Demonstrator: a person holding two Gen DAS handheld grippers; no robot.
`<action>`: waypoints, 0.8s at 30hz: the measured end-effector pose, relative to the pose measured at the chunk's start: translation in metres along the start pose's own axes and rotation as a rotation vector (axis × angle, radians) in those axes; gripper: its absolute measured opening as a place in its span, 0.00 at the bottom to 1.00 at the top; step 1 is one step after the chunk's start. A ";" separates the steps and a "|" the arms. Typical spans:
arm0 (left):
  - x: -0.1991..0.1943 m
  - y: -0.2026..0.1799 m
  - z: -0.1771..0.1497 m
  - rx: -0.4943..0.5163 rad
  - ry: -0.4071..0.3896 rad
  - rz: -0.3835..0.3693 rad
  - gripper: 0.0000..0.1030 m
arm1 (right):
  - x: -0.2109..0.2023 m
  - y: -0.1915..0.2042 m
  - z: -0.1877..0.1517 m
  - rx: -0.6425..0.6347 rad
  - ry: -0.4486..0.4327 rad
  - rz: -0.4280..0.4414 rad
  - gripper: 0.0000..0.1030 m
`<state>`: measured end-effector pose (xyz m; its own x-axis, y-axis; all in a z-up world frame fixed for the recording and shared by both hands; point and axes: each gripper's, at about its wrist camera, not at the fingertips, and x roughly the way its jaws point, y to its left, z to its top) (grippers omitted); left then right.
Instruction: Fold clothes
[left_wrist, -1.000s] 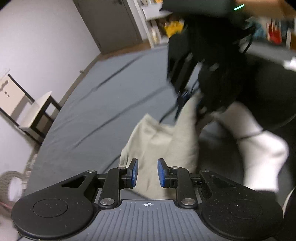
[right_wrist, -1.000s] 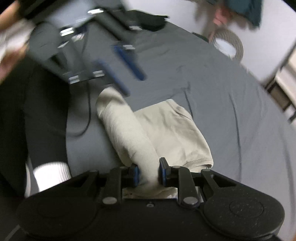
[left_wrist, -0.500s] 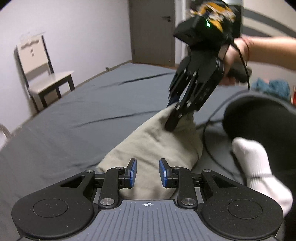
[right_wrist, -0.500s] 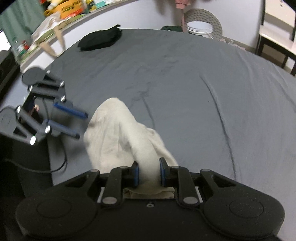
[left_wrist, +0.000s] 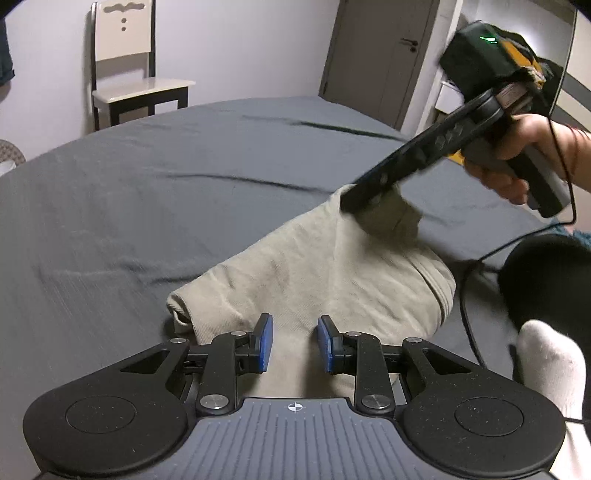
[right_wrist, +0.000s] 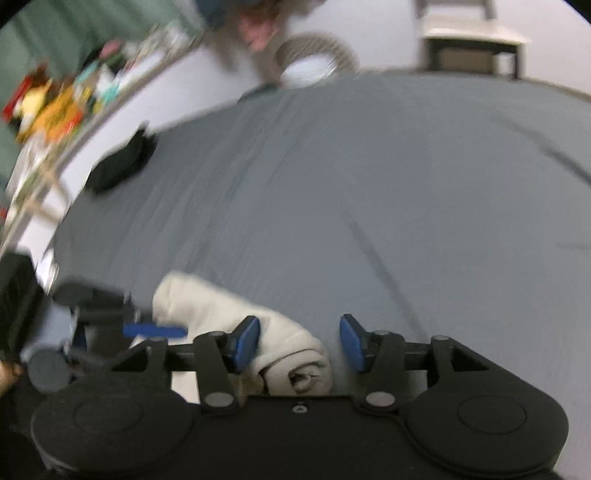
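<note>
At lower centre, the beige garment (left_wrist: 332, 273) is straddled by the left gripper (left_wrist: 293, 343), parted and empty; the right gripper (right_wrist: 299, 343) is spread wide, nothing gripped.

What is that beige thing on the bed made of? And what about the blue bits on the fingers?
The beige garment looks like soft knit cotton: matte, with fine ribbing, limp folds and a stitched hem. The blue pads on the left gripper look like smooth rubber or plastic, matte; which one is hard to tell.
</note>
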<state>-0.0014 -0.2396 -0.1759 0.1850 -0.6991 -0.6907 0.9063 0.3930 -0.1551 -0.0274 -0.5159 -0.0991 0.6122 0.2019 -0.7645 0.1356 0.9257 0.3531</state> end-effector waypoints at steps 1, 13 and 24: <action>-0.002 -0.001 0.000 0.003 -0.007 0.001 0.26 | -0.012 -0.002 -0.002 0.046 -0.044 -0.004 0.50; 0.000 0.019 -0.008 -0.141 -0.053 0.015 0.27 | 0.004 0.038 -0.042 0.120 0.045 0.059 0.45; -0.005 0.093 -0.028 -0.683 -0.070 -0.195 0.26 | -0.004 -0.020 -0.056 0.436 0.009 0.184 0.27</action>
<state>0.0715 -0.1824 -0.2063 0.0883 -0.8226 -0.5618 0.4888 0.5271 -0.6951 -0.0764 -0.5172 -0.1333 0.6501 0.3544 -0.6721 0.3411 0.6543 0.6749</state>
